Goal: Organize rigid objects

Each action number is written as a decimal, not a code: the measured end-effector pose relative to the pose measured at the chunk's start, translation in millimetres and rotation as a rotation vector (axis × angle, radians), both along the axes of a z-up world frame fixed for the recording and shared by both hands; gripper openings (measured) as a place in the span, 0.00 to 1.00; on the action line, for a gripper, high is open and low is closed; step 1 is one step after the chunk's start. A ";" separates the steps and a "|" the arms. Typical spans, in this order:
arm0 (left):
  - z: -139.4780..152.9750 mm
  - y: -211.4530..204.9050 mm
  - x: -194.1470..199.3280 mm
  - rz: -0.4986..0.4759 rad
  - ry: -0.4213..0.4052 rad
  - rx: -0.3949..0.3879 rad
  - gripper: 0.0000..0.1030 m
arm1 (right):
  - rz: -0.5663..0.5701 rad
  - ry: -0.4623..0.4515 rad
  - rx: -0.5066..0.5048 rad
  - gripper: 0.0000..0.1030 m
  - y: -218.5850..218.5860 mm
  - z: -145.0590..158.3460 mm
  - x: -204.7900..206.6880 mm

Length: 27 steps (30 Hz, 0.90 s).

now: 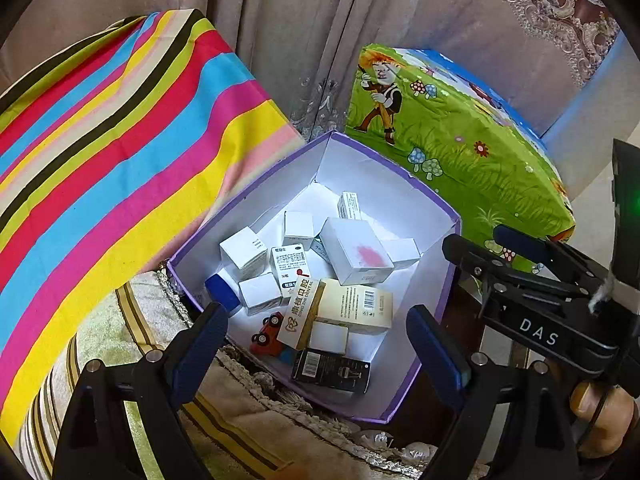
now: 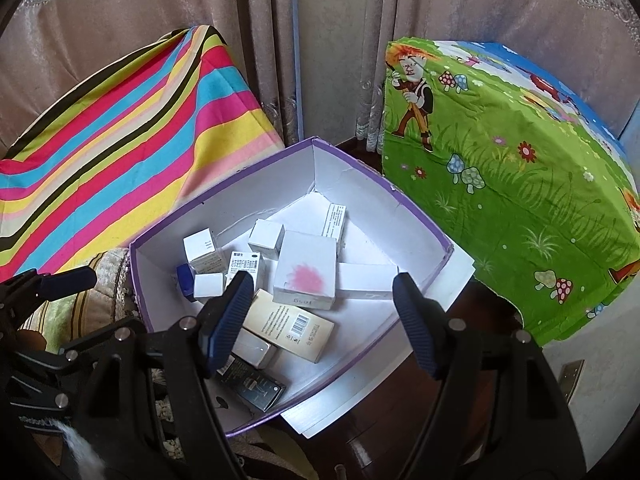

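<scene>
Blue-padded fingers of the left gripper frame the near corner of the purple-edged box, where the task's things lie in a loose heap. Most are small white cartons, with a cream carton with a barcode, a black carton, a red toy car and a blue-capped bottle among them. All of it looks light and stiff; thin card would dent under a hard squeeze, so the flat opposite faces of a carton look like the best hold, while the glossy black one may slip.

Both jaws of the left gripper stand wide apart with nothing between them, above the heap and touching none of it as far as can be seen. The right gripper hangs beside it over the same box, likewise spread and empty. Around the box stand a striped cloth and a green cartoon cloth.
</scene>
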State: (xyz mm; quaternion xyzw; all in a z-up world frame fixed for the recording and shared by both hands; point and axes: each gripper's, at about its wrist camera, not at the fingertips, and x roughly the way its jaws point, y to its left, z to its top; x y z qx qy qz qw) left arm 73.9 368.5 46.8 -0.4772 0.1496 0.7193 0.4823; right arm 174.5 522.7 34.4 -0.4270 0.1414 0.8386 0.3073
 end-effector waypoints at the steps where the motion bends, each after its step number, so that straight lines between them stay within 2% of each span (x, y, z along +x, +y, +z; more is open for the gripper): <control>1: -0.2 -0.3 -0.3 0.000 0.000 -0.001 0.89 | 0.001 -0.001 0.000 0.73 0.1 0.0 0.0; 15: -1.0 -0.1 0.0 -0.016 -0.005 0.000 0.89 | 0.000 -0.001 -0.008 0.73 1.5 -1.2 0.8; 21: -2.0 -0.2 -0.4 -0.025 -0.014 -0.004 1.00 | 0.000 -0.001 -0.008 0.73 2.0 -1.4 0.4; 27: -0.9 -0.4 3.6 -0.043 0.022 -0.012 1.00 | -0.005 -0.002 -0.014 0.73 1.4 -3.6 3.0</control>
